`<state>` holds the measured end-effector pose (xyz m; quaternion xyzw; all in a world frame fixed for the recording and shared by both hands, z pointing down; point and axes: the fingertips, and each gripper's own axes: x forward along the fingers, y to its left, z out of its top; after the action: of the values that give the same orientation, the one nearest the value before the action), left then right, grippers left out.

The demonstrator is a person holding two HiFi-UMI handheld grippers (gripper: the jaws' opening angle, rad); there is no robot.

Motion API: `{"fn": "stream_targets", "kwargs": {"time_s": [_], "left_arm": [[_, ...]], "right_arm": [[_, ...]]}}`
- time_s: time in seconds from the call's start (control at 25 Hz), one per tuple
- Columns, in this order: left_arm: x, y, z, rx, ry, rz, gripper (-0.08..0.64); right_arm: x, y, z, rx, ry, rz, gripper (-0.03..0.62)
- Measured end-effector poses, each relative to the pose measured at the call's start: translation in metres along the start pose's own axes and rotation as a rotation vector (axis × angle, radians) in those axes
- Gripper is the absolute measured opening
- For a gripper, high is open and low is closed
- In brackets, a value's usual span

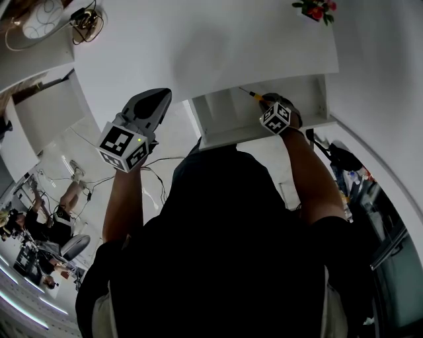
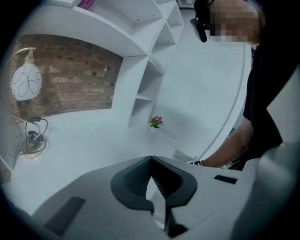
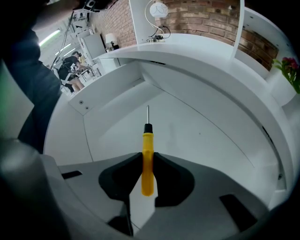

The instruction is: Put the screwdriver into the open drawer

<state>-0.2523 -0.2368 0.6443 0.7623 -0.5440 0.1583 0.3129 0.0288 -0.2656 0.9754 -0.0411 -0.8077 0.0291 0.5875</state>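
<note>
Right now I am holding the right hand-held gripper [image 3: 148, 161] low over the open drawer [image 3: 201, 131], and its jaws are pinching the yellow handle of the screwdriver [image 3: 147, 145] about midway along. The handle's butt is sticking out behind the jaws, while the black collar and thin metal shaft are pointing straight ahead, toward the drawer's far corner. The tool is hanging above the drawer's white floor, and I cannot tell whether its tip is touching anything. The drawer's left side wall is rising just beside the tool's line. The curved edge of the white surface [image 1: 198, 46] is arching over the back of the drawer.

I am keeping the left hand-held gripper [image 2: 151, 159] well apart from the drawer, raised off to its left beside the surface's edge. Its jaws are meeting at the tips with nothing gripped between them.

A small pot of flowers [image 1: 316, 9] is standing at the far right of the surface, beyond the drawer. A round white lamp [image 1: 41, 18] with a coiled cable [image 1: 86, 23] is sitting at the far left. White shelves [image 2: 150, 70] are standing against a brick wall [image 2: 70, 79] behind them. Loose cables [image 1: 155, 171] are trailing on the floor below the left arm.
</note>
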Motion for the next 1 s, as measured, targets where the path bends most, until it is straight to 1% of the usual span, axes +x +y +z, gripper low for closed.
{"fn": "stream_targets", "kwargs": {"time_s": [1.0], "left_arm": [[0.02, 0.005, -0.012, -0.011, 0.033, -0.024, 0.015]], "right_arm": [[0.022, -0.002, -0.003, 0.003, 0.014, 0.01, 0.084]]}}
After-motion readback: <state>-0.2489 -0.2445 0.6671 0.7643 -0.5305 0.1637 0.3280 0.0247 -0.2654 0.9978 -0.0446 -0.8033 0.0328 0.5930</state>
